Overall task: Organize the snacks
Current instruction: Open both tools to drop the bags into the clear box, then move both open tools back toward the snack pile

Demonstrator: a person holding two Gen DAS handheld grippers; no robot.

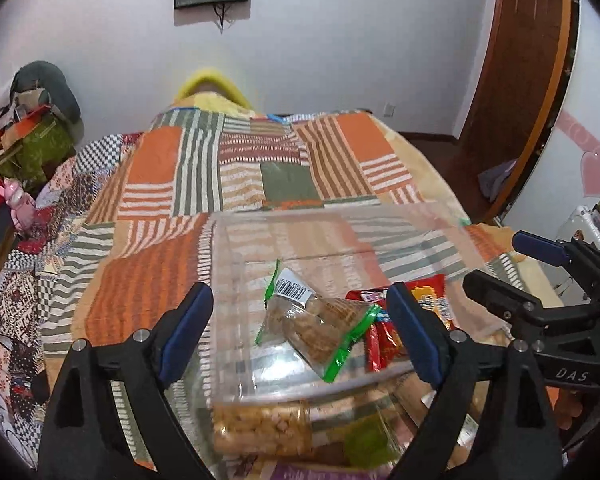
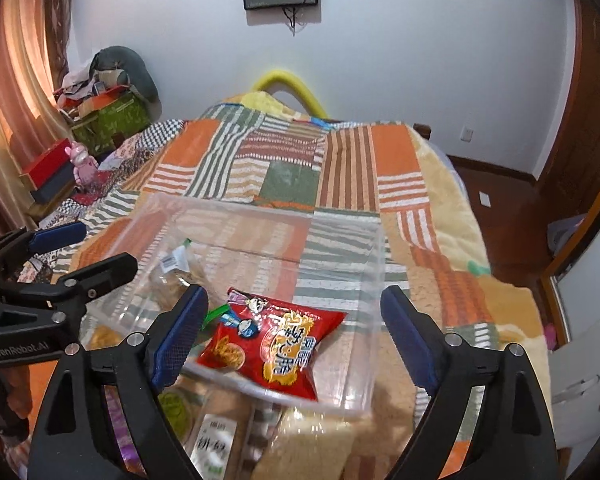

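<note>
A clear plastic bin (image 1: 340,216) (image 2: 260,212) sits on the patchwork bed cover. Inside lie a clear green-edged biscuit pack (image 1: 316,320) (image 2: 172,268) and a red snack bag (image 2: 272,344) (image 1: 384,340). My left gripper (image 1: 300,328) is open and empty above the bin, over the biscuit pack. My right gripper (image 2: 292,332) is open and empty above the red bag. More snack packs (image 1: 260,428) (image 2: 216,440) lie in front of the bin's near wall. Each gripper shows in the other's view: the right one (image 1: 540,276), the left one (image 2: 60,256).
The bed cover (image 1: 180,184) stretches ahead to a yellow headboard (image 2: 288,84). Boxes and bags (image 2: 108,116) and a pink toy (image 2: 84,164) stand at the left. A wooden door (image 1: 516,80) and the floor lie to the right.
</note>
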